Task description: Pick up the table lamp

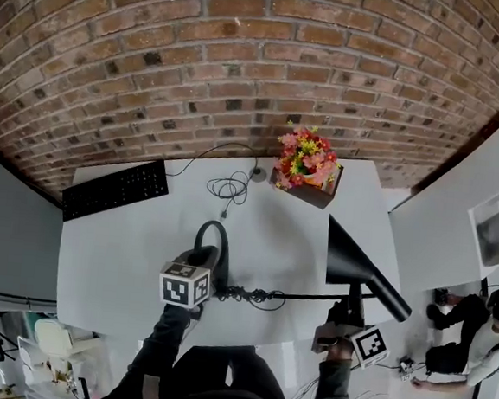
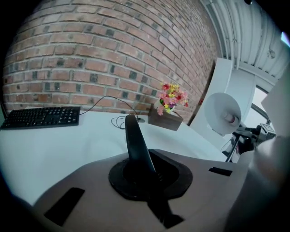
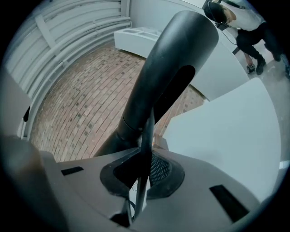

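Grippers hold black thin-stemmed table lamp (image 1: 353, 251) sideways along near edge of white table (image 1: 115, 252). Left gripper (image 1: 202, 264) is clamped tight on lamp's curved black base (image 2: 136, 140). Right gripper (image 1: 347, 320) is clamped on the stem just below cone shade (image 3: 172, 68), at near-right corner. Along far edge, L to R: black keyboard (image 1: 116, 190), coiled cable (image 1: 229, 186), pink & yellow flowers in wooden box (image 1: 307, 166).

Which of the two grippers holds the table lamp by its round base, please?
The left gripper, shut edgewise on the black round base; the right gripper instead grips the thin stem by the shade.
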